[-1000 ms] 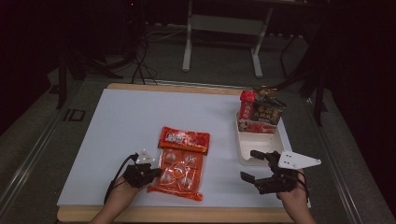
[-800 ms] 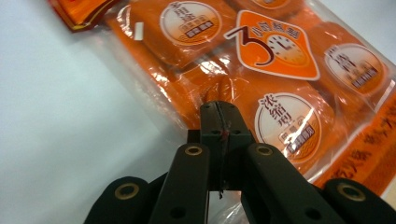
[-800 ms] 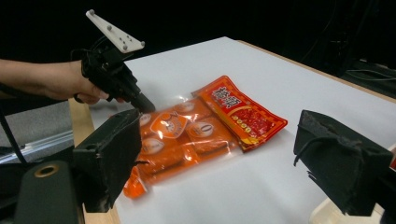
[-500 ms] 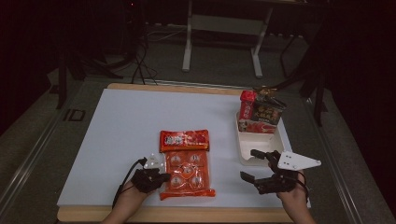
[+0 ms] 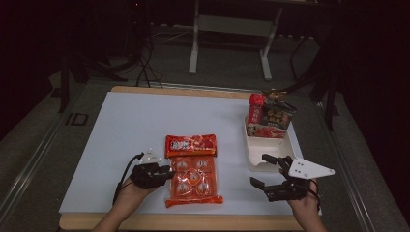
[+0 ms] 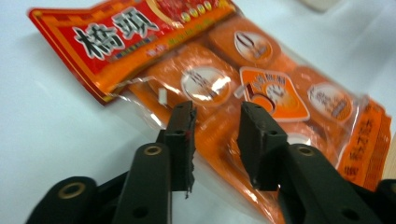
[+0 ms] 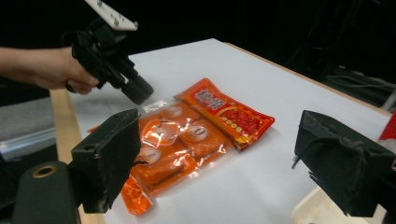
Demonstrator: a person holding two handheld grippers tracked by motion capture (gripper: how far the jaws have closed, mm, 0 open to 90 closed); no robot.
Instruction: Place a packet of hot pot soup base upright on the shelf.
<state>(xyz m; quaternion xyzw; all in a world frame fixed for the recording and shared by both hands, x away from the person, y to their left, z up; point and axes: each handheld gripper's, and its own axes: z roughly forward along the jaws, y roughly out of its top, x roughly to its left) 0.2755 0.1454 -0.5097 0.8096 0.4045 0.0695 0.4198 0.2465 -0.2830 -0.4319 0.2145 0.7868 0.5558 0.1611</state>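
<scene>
An orange and red snack bag (image 5: 193, 169) lies flat on the white table (image 5: 135, 125), its red header end away from me. My left gripper (image 5: 167, 172) is at the bag's left edge. In the left gripper view its jaws (image 6: 217, 112) stand apart just above the bag (image 6: 261, 84); they have just been opening and no pad presses on it. The right gripper view shows the left gripper (image 7: 137, 91) lifted off the bag (image 7: 187, 135). My right gripper (image 5: 258, 169) hovers open to the right of the bag, nothing between its jaws (image 7: 219, 144).
A white tray (image 5: 256, 154) stands at the right side of the table, just beyond my right gripper. At its far end stand a red packet (image 5: 256, 108) and a dark packet (image 5: 278, 116). The wooden table edge (image 5: 183, 222) runs along the front.
The bag's near end has swung to the right, so it lies straight. The left gripper has let go of the bag's edge and lifted a little. The right gripper has stayed put.
</scene>
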